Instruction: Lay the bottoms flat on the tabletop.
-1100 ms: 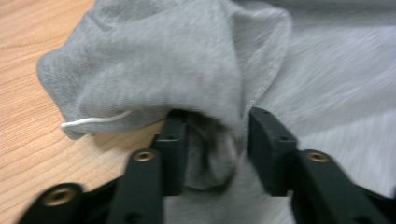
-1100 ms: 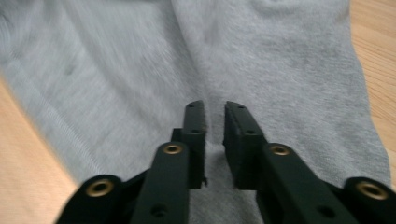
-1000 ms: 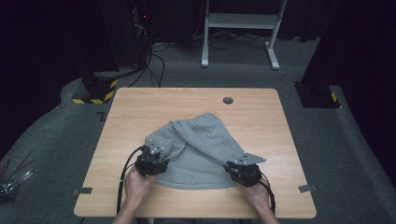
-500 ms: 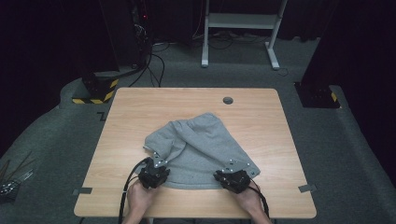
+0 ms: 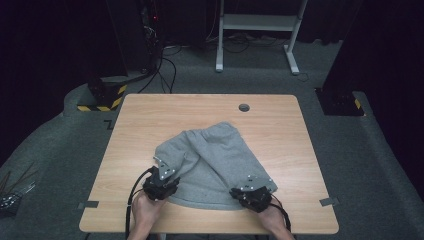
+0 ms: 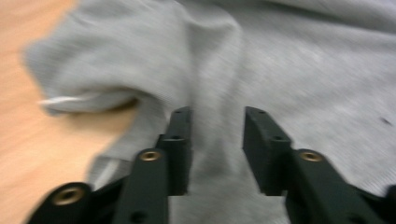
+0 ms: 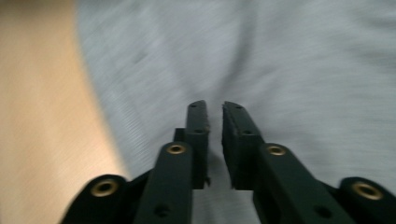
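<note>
Wooden bench (image 5: 150, 125) carries one grey garment (image 5: 215, 160), crumpled at its near middle. Two tools rest on the garment's near edge, hands behind them: left tool (image 6: 215, 135) released, its jaws just opening over a fold; right tool (image 7: 215, 116) barely parted, also just opening, fabric beneath.

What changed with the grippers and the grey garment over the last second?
Both grippers drew back to the grey garment's near hem. The left gripper closed, then reopened, jaws apart over the cloth; the right gripper has a narrow gap after opening slightly. The garment stays spread on the table.
</note>
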Demonstrator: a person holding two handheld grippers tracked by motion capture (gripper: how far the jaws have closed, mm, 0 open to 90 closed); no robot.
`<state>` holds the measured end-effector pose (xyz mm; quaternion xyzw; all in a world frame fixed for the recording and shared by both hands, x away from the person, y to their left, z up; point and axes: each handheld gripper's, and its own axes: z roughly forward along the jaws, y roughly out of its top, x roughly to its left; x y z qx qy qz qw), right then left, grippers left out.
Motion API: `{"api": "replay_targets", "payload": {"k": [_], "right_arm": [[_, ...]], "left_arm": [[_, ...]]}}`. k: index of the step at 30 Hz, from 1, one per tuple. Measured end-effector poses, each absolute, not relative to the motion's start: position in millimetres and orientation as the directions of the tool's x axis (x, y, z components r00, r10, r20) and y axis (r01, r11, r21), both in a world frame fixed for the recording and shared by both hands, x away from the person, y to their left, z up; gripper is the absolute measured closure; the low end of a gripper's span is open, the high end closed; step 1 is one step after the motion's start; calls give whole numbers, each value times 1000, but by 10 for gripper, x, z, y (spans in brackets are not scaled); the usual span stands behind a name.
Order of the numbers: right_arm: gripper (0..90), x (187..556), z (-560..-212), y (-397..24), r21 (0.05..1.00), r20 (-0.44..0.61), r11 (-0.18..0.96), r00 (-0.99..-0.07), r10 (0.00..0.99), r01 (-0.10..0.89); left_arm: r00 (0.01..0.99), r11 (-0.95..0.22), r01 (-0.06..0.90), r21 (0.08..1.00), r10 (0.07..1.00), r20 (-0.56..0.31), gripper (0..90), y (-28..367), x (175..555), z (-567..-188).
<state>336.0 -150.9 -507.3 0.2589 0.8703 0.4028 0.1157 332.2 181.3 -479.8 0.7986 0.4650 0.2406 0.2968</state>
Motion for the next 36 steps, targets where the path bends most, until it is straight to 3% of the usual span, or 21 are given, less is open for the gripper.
{"api": "replay_targets", "payload": {"k": [5, 8, 9, 11, 14, 17, 24, 29, 33, 34, 35, 36], "right_arm": [[660, 3638, -5048, -1661, 766, 21, 455, -724, 689, 455], [640, 3694, -5088, -1604, 746, 25, 475, -732, 681, 468], [655, 3701, -5122, -1538, 732, 22, 499, -748, 663, 463], [669, 3707, -5140, -1516, 727, 21, 506, -751, 660, 464], [803, 3706, -5189, -1495, 714, -3, 530, -755, 656, 457], [869, 3628, -5191, -1578, 715, -38, 550, -762, 647, 432], [874, 3391, -5180, -1920, 710, -4, 544, -770, 638, 447], [696, 3528, -5067, -1990, 764, 8, 448, -702, 712, 463], [628, 3788, -5018, -1940, 760, 14, 414, -649, 761, 501], [614, 3888, -5019, -1915, 752, 17, 407, -633, 774, 519], [604, 3980, -5026, -1889, 742, 20, 403, -619, 785, 535], [598, 4061, -5040, -1864, 735, 17, 399, -604, 796, 547]], "left_arm": [[387, -326, 649, 687, 919, 70, 541, 1903, 3491, -4843], [389, -311, 676, 668, 921, 35, 637, 1916, 3582, -4888], [397, -311, 684, 659, 918, 22, 737, 1914, 3615, -4908], [413, -331, 688, 646, 910, 27, 811, 1900, 3654, -4923], [423, -346, 682, 645, 905, 38, 838, 1894, 3679, -4878], [399, -330, 674, 661, 915, 50, 843, 1996, 3669, -4777], [344, -290, 707, 645, 938, 45, 832, 2186, 3665, -4816], [345, -266, 690, 673, 938, 17, 558, 2143, 3657, -4849], [349, -241, 681, 692, 937, -17, 550, 2133, 3722, -4817], [347, -217, 688, 692, 937, -51, 612, 2148, 3741, -4814], [346, -197, 695, 692, 935, -81, 612, 2159, 3760, -4823], [348, -190, 698, 690, 933, -96, 687, 2169, 3776, -4836]]}}
